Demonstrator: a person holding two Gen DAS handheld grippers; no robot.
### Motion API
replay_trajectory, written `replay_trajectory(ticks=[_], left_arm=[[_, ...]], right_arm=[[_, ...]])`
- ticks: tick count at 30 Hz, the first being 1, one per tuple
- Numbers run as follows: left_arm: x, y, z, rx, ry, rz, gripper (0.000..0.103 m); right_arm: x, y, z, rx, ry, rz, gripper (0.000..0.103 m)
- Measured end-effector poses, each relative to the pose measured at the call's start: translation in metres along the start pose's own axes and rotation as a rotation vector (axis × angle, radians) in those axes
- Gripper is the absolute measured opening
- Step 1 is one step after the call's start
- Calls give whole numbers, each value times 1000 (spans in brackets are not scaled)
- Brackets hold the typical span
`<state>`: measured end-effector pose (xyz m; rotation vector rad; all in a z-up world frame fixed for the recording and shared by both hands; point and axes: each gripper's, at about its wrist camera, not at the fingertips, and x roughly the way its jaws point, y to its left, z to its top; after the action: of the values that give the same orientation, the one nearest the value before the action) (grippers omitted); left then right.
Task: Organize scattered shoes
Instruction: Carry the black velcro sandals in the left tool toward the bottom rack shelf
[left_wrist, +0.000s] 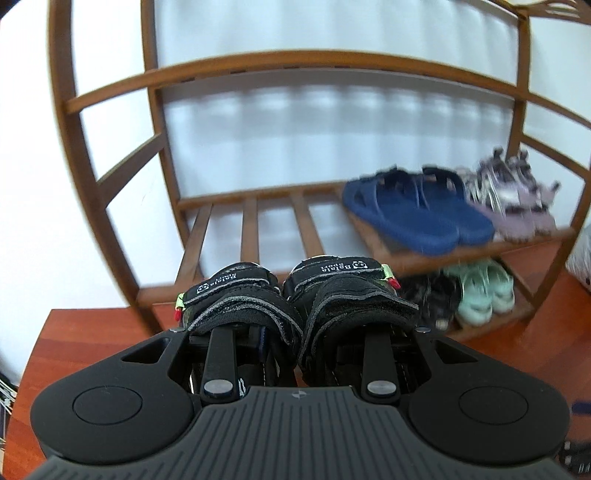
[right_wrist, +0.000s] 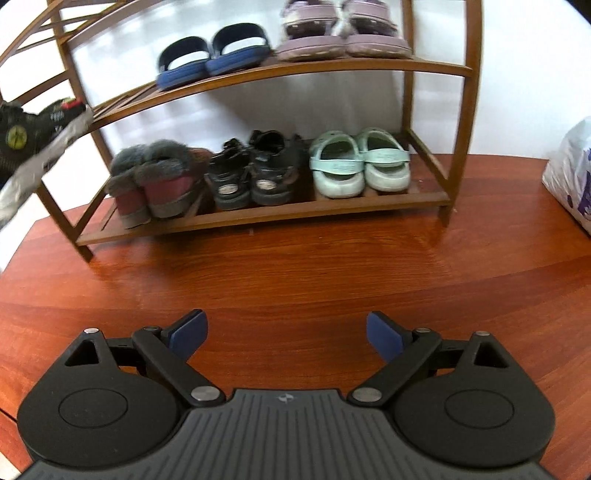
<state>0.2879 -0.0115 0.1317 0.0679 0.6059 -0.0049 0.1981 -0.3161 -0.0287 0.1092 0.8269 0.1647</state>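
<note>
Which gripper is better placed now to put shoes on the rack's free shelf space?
Left. The left gripper already holds the black sandals before the rack's bare slats. The right gripper is open, empty, over the floor.

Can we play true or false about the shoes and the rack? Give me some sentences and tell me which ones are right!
1. The left tool holds a pair of black sandals. True.
2. The right tool is carrying a shoe. False: it is open, with nothing between its blue pads.
3. The mint clogs sit on the bottom shelf. True.
4. The blue slippers lie on the floor. False: they are on a higher shelf, beside the purple shoes.
5. The furry boots stand right of the mint clogs. False: they are at the left end.
</note>
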Motion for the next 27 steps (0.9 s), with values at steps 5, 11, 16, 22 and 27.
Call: replay_trajectory(ticks=[5, 11, 16, 22, 27], left_arm=[[27, -8, 27, 19, -9, 47, 33], [65, -13, 54, 45, -5, 85, 34], [91, -12, 73, 49, -4, 99, 34], [112, -9, 81, 44, 14, 98, 36], [117, -10, 79, 59, 11, 118, 48]], right_arm=[[7, -19, 3, 27, 3, -8, 96], [17, -36, 9, 54, 10, -20, 96], [28, -49, 13, 72, 24, -33, 96], [40, -56, 17, 86, 39, -43, 96], [45, -56, 18, 90, 48, -45, 96]])
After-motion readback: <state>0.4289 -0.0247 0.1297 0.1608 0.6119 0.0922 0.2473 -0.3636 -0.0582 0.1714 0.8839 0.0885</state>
